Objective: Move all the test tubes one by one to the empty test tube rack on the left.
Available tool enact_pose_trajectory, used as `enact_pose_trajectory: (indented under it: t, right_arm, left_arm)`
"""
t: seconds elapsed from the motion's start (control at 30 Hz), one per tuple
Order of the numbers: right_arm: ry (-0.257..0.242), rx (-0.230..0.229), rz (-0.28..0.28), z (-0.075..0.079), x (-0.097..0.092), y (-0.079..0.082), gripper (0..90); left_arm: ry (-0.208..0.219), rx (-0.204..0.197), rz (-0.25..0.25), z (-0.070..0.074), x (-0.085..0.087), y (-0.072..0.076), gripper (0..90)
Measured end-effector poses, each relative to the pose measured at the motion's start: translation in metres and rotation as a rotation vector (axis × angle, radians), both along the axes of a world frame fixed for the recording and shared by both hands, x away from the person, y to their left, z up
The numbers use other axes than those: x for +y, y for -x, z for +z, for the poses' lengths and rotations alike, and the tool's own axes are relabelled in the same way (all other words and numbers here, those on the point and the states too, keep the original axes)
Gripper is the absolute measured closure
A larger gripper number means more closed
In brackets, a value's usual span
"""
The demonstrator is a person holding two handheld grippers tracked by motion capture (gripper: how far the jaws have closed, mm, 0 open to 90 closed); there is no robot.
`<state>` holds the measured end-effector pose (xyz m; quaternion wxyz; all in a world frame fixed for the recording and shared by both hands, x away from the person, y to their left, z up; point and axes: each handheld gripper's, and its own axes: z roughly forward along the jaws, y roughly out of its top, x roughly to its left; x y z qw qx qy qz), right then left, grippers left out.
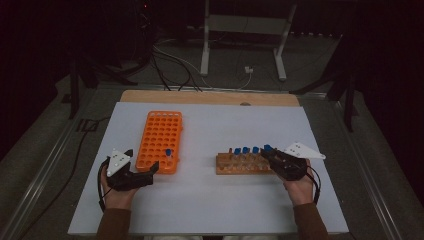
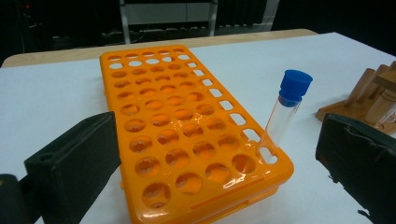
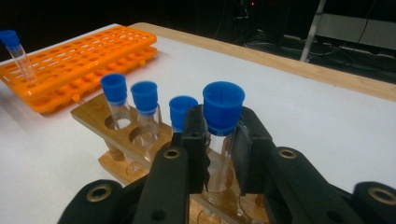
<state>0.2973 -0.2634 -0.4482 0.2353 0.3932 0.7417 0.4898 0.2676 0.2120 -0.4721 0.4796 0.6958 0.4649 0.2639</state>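
Note:
An orange tube rack lies on the white table, left of centre. One clear tube with a blue cap stands tilted in its near right corner slot. My left gripper is open just before the rack's near end, its jaws wide apart. A wooden rack holds several blue-capped tubes. My right gripper is shut on the rightmost blue-capped tube, which stands in the wooden rack.
The white table surface has a wooden strip along its far edge. Beyond it are cables and a metal stand's legs on a dark floor. The wooden rack's end shows at the right of the left gripper view.

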Motion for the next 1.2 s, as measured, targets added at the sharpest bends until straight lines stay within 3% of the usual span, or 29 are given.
enact_pose_trajectory:
  t: [0.3, 0.73, 0.93, 1.1, 1.2]
  right_arm:
    - [-0.021, -0.026, -0.009, 0.018, 0.000, 0.001, 76.9]
    - [-0.020, -0.074, 0.016, 0.047, 0.001, 0.012, 76.9]
    - [-0.023, -0.074, 0.044, 0.051, 0.004, 0.017, 76.8]
    - [-0.042, -0.062, 0.076, 0.048, 0.010, 0.018, 76.8]
    - [-0.046, -0.060, 0.092, 0.048, 0.016, 0.018, 76.8]
  left_arm:
    - [0.013, -0.010, 0.001, 0.001, -0.002, 0.002, 0.6]
    - [0.005, -0.077, -0.008, 0.000, -0.005, 0.003, 0.7]
    - [0.023, -0.107, -0.027, 0.002, -0.006, 0.004, 0.7]
    - [0.052, -0.114, -0.040, 0.011, -0.009, 0.006, 0.7]
    - [0.045, -0.130, -0.056, 0.018, -0.013, 0.008, 0.7]
